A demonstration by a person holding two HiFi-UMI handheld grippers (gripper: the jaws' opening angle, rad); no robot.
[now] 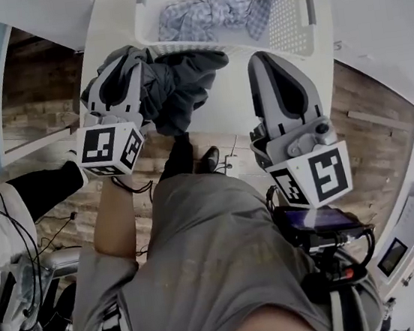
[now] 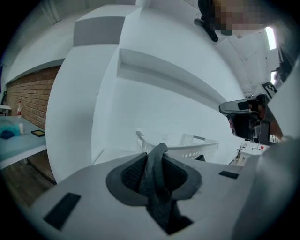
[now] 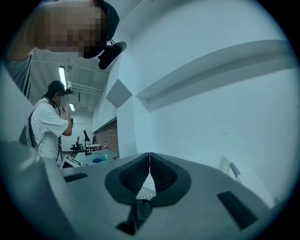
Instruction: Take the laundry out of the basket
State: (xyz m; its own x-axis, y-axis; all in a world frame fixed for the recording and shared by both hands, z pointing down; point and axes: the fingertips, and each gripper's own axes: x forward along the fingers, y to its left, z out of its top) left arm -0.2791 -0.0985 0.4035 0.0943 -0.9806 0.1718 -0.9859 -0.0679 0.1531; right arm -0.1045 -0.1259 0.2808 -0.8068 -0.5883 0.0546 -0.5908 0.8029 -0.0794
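A white laundry basket (image 1: pixel 290 17) stands on the white table, with a blue-and-white checked cloth (image 1: pixel 209 9) lying inside it. My left gripper (image 1: pixel 127 62) is shut on a dark grey garment (image 1: pixel 181 81), which hangs bunched in front of the basket's near wall. In the left gripper view the garment (image 2: pixel 157 187) runs between the pads and down, with the basket (image 2: pixel 192 149) behind. My right gripper (image 1: pixel 260 59) hovers beside the garment's right end, its jaw tips touching. In the right gripper view (image 3: pixel 149 157) a small dark scrap sits at the jaws' base; I cannot tell what it is.
The white table (image 1: pixel 113 29) carries the basket. Brick-patterned floor lies below, with cables at the left (image 1: pixel 21 246) and a white machine at the lower right (image 1: pixel 406 241). A person in a white shirt (image 3: pixel 47 126) stands far off in the right gripper view.
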